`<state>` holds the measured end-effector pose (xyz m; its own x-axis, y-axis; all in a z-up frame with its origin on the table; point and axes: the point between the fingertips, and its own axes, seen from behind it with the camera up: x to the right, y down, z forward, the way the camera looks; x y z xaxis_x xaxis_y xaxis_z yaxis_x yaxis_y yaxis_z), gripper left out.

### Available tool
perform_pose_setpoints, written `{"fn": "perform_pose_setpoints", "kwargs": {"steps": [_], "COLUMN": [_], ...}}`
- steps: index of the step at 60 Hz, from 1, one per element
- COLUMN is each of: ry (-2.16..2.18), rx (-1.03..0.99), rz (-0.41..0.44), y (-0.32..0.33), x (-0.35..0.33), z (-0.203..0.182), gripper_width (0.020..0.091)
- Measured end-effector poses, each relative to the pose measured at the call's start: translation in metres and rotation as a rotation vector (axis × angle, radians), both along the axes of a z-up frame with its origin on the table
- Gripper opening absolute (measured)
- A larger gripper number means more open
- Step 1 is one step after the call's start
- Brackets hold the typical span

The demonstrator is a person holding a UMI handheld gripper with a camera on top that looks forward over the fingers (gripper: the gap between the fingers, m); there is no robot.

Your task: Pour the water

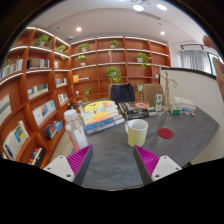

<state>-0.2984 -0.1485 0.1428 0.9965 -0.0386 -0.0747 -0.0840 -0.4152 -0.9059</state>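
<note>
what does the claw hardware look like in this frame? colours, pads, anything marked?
The claw shows two pale, whitish fingers, one at each side. Each carries a magenta ribbed pad on its inner face, roughly wedge-shaped and tapering toward the tip. No cables, markings, hand or sleeve are visible in this gripper view.

One pale cup [137, 132] at twelve o'clock from the gripper [113, 160], one red coaster [166, 133] at two o'clock, one stack of books [98, 117] at eleven, two pink pads [79, 158].
</note>
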Motion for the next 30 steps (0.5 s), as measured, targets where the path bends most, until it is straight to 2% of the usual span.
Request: {"fn": "perform_pose_setpoints", "kwargs": {"steps": [3, 11, 18, 30], "ry": [0.010, 0.010, -0.006, 0.001], "rx": [0.001, -0.016, 0.018, 0.104], "rz": [0.028, 0.130, 0.187, 0.175], "y": [-0.012, -0.003, 0.025, 0.086], "x": [-0.059, -0.119, -0.148, -0.163], "z": [-0.034, -0.061, -0.066, -0.057], "gripper_width": [0.0867, 0.0869, 0.0872, 0.0864]}}
